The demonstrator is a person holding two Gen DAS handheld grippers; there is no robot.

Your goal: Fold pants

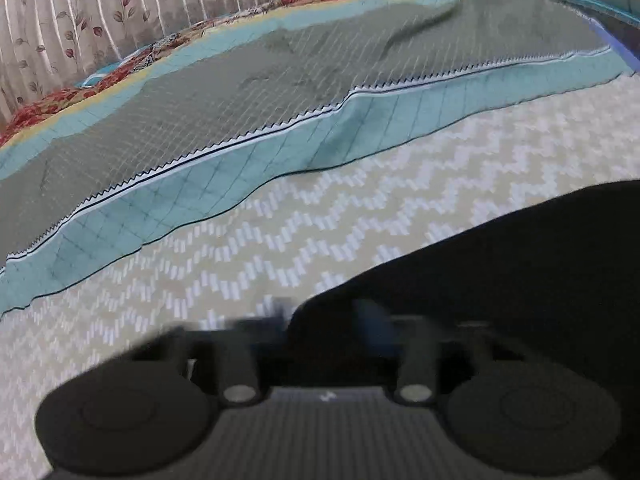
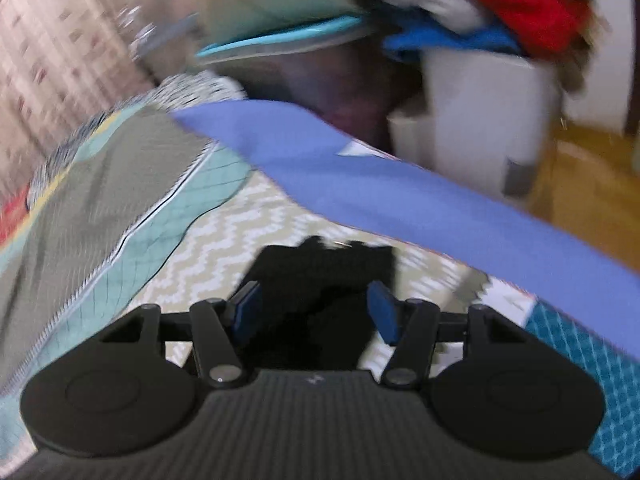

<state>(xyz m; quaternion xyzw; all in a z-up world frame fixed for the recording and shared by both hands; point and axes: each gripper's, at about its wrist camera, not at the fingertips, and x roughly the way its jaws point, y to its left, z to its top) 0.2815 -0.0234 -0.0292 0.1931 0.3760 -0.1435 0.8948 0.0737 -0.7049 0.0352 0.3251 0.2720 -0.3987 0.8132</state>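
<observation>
Landmark: the zigzag-patterned cream mat (image 1: 320, 216), spread beside a teal-edged grey quilt (image 1: 248, 92).
Left gripper pose: the left gripper (image 1: 324, 320) tilts steeply down over the mat, its near body filling the lower part of the left wrist view; the fingers are heavily blurred.
Left gripper state: jaws drawn together, closed; black cloth lies right at the blurred tips, but whether it is pinched cannot be told.
Right gripper pose: the right gripper (image 2: 316, 312) also points steeply down at the mat, with a blue band of fabric (image 2: 400, 196) crossing beyond it.
Right gripper state: jaws stand about half apart, the blue pads (image 2: 384, 316) on either side of dark cloth; contact between pads and cloth cannot be told through the blur.
Pants: black pants (image 1: 500, 264) lie on the mat, to the right of the left gripper's fingers and extending under them; in the right wrist view the same dark cloth (image 2: 320, 292) lies on the mat between the jaws.
Background: a white bin (image 2: 480, 120) holding red, blue and grey clothes stands beyond the mat; a leaf-print curtain (image 1: 100, 20) hangs behind the quilt.
</observation>
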